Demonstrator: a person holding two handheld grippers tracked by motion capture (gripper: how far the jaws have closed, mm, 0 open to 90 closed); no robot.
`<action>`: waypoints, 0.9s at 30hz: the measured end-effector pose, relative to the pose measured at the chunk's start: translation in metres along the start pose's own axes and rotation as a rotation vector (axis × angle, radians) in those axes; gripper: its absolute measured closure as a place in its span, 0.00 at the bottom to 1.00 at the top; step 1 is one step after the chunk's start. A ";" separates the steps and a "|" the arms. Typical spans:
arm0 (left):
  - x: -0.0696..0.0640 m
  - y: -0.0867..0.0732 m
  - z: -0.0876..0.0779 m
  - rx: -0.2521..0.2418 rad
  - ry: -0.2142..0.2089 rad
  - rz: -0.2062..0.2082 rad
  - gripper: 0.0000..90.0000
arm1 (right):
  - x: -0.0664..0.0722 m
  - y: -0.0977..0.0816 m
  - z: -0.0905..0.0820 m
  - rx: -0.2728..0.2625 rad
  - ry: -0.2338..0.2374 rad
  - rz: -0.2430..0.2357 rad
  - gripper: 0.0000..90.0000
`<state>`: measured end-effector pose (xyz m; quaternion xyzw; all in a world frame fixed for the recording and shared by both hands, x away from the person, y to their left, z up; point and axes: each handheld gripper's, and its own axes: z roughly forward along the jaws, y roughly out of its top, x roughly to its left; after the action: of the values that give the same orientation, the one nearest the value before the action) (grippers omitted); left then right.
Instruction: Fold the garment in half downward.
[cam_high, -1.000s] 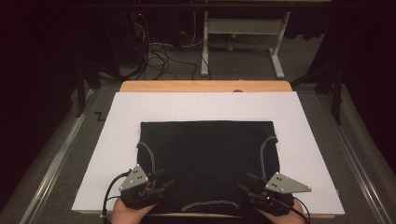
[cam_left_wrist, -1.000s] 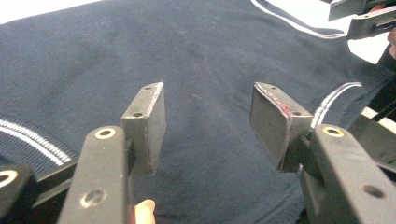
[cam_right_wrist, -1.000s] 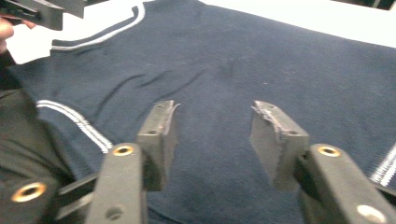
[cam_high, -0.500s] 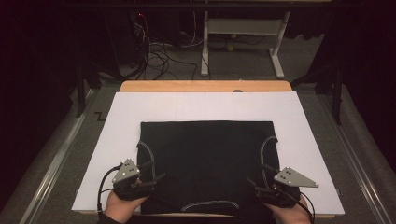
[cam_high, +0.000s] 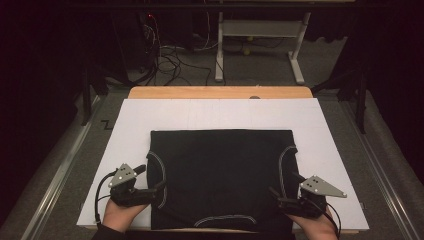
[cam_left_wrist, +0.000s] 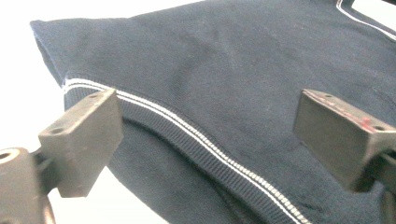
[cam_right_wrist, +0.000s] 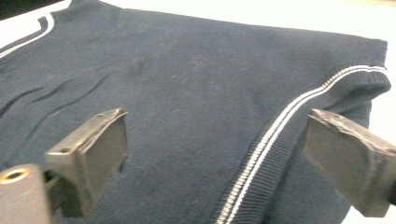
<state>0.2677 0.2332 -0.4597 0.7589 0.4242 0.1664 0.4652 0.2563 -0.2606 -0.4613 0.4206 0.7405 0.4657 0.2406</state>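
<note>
Sweater (cam_high: 220, 177), dark navy knit with white-striped ribbed trim, lies folded flat into a rectangle on the white sheet (cam_high: 220, 112) covering the surface, nearer my edge. From above I see my left hand-held gripper (cam_high: 150, 187) at its left edge and my right hand-held gripper (cam_high: 282, 197) at its right edge, both low and close to the cloth. My left gripper view shows the fine rib and twin white stripe (cam_left_wrist: 187, 133) running between spread jaws; my right gripper view shows the matching stripe (cam_right_wrist: 280, 126), jaws likewise wide apart, pinching nothing. Compared with half a second ago, both hands sit slightly farther forward, and the sweater has not shifted.
</note>
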 end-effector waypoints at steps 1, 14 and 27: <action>0.001 0.000 0.000 0.002 0.003 -0.003 0.03 | -0.001 0.000 0.000 -0.002 0.001 -0.001 0.04; 0.013 0.000 0.001 0.024 -0.010 -0.022 0.00 | 0.019 0.012 0.005 -0.042 0.055 0.007 0.00; 0.013 0.008 0.006 0.016 -0.029 -0.007 0.00 | 0.063 0.032 0.031 -0.049 0.146 -0.075 0.00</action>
<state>0.2828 0.2386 -0.4576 0.7636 0.4214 0.1504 0.4656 0.2587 -0.1857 -0.4442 0.3516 0.7595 0.5039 0.2134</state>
